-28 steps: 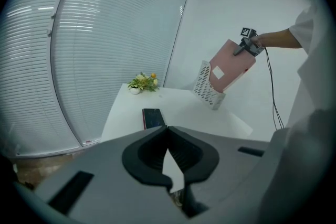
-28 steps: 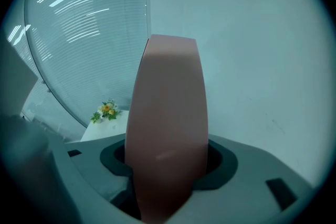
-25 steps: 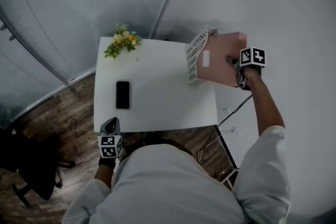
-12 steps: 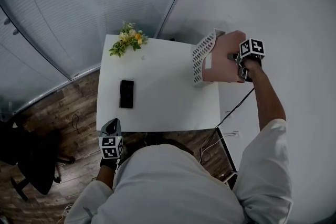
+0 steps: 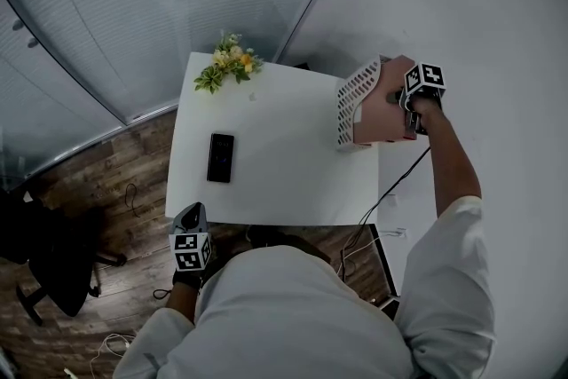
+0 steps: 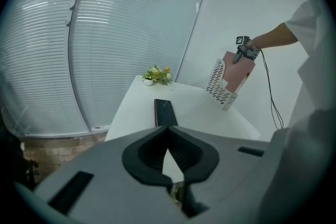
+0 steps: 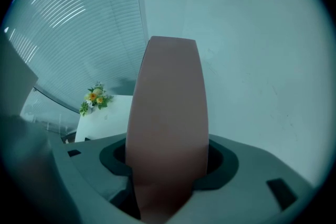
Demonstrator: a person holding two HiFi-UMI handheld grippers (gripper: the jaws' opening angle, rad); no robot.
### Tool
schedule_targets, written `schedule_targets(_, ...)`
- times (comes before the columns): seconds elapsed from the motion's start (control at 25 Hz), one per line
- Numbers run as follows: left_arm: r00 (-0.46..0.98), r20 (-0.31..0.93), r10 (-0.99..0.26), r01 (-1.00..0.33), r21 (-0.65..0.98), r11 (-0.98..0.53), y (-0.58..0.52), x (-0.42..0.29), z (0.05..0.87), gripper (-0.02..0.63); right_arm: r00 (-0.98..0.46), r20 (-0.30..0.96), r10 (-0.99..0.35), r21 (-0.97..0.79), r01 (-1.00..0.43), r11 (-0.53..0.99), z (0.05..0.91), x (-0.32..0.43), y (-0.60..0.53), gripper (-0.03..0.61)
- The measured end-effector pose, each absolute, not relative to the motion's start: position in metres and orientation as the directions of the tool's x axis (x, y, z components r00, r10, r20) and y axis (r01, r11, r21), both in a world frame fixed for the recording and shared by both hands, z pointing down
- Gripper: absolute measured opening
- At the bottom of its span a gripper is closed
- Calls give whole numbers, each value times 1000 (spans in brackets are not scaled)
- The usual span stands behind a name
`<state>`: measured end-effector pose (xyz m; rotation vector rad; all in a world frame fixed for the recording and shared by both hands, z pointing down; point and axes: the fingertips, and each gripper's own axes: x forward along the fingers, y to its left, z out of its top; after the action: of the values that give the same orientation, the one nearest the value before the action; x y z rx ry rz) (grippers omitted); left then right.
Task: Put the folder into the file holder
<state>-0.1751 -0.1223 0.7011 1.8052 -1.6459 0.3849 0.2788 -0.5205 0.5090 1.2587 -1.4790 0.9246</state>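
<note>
Jaws of the right gripper [image 7: 168, 176] stand fairly wide and clamp a flat pink folder [image 7: 168, 113] between them. In the right gripper view the folder fills the whole gap between the two pads and runs straight out ahead of them, edge-on. From the head view, that gripper [image 5: 410, 106] holds the folder [image 5: 383, 106] by its upper right edge at the far right corner of the white counter [image 5: 275, 164]. There the folder stands upright, right against the white perforated file holder [image 5: 353, 102]. In the left gripper view its lower part sits behind the holder's perforated side wall [image 6: 218, 84], while the top of the folder [image 6: 239, 72] rises above it.

The left gripper [image 5: 188, 231] hangs off the counter's near edge, well apart from the folder. Its jaws are drawn together with nothing between them [image 6: 170, 165].

A black phone [image 5: 220, 157] lies flat on the counter's left half, and a small bunch of yellow and green flowers [image 5: 231, 65] sits at the far edge.
</note>
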Motion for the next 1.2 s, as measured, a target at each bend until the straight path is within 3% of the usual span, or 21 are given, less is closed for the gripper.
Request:
schedule_targets(0.76,136,649,-748,-963,264,53,-121,-174,712,9,-20,978,-206,20,-981,193,559,265,-541,314)
schedule_targets(1.2,172,626,-760,-968,252,-11,-129,-172,700,9,-107,928,-356,-32,-977,210,521,261,-535,353)
